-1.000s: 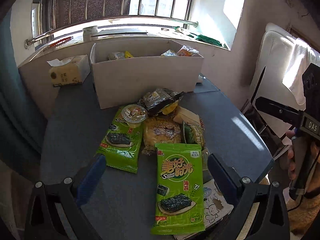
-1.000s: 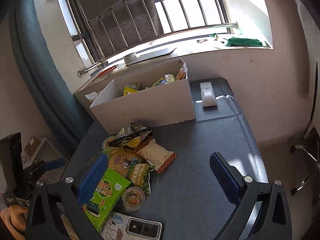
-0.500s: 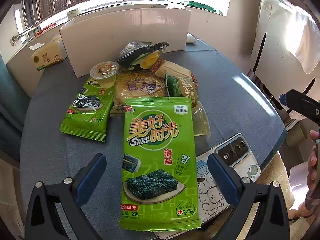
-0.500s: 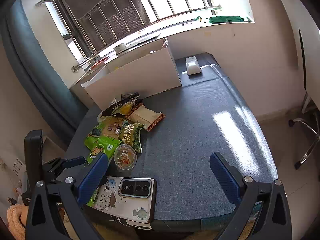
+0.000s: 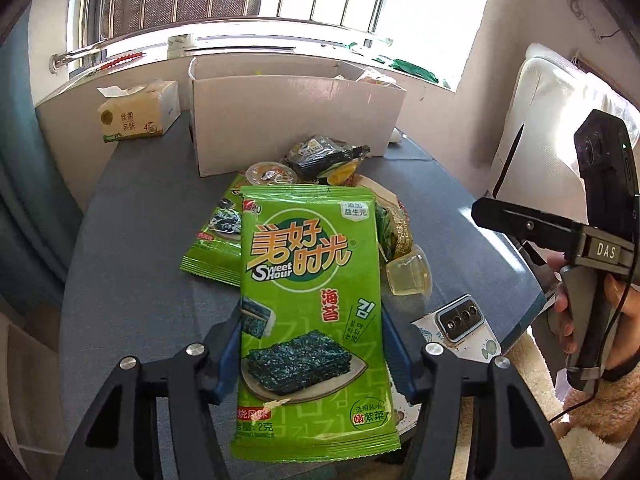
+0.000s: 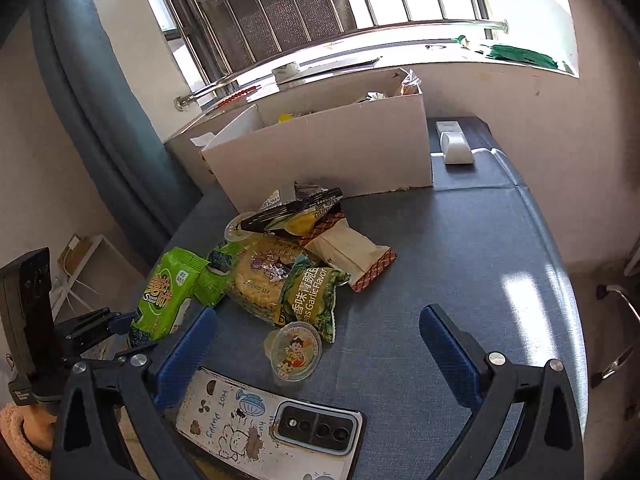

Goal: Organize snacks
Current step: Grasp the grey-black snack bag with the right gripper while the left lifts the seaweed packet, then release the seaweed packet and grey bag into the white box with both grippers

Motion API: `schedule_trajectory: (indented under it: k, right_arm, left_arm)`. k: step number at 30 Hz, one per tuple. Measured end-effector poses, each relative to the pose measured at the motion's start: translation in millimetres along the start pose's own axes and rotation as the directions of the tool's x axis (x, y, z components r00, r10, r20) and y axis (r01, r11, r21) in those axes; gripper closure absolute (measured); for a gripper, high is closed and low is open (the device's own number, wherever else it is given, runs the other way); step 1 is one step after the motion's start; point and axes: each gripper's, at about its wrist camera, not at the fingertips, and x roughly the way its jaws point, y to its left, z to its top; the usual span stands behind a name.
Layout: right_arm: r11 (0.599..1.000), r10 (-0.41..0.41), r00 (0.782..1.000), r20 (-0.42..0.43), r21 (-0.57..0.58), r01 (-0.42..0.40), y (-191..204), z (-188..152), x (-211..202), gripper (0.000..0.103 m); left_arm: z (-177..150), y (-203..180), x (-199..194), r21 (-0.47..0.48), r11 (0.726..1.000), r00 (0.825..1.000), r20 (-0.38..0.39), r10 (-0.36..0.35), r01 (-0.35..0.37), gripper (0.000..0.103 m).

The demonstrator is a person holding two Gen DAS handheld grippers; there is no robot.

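A green seaweed packet stands tilted up off the blue table, between the blue pads of my left gripper. Its jaws are closing, and the pads press the packet's two long edges. The right wrist view shows the same packet raised at the lower left. My right gripper hangs open over the table's near side with nothing gripped. Below it lie a garlic pea packet and a jelly cup. A white cardboard box with snacks inside stands at the back.
A second seaweed packet, a yellow cracker bag, a beige packet and a black packet are piled before the box. A phone lies on a printed card at the near edge. A tissue pack sits back left, a white device back right.
The left jaws went from wide open to gripping the seaweed packet, which now stands up off the table. The right gripper has come closer to the snack pile.
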Motion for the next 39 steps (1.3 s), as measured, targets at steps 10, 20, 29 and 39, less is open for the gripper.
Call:
schedule_trajectory:
  k: [10, 20, 29, 39]
  right_arm:
    - [0.995, 0.075, 0.985, -0.158, 0.075, -0.063, 6.1, 77.8, 119.5, 0.000]
    - [1.000, 0.019, 0.970, -0.244, 0.008, -0.017, 15.6, 81.6, 164.9, 0.047]
    - [0.994, 0.098, 0.991, -0.093, -0.032, -0.101, 15.4, 77.5, 93.5, 0.058]
    - [0.994, 0.101, 0.987, 0.124, -0.054, -0.095, 8.9, 152.0, 18.1, 0.058]
  left_arm:
    - [-3.8, 43.2, -48.7, -0.091, 0.996, 0.994, 0.105, 0.023, -0.014, 0.038]
    - [-10.6, 76.9, -55.7, -0.184, 0.983, 0.993, 0.115, 0.014, 0.007, 0.038]
    - [3.9, 73.1, -49.3, -0.166, 0.986, 0.991, 0.132, -0.009, 0.031, 0.038]
    - [137.7, 61.6, -23.6, -0.103, 0.984, 0.957, 0.265, -0.115, 0.147, 0.038]
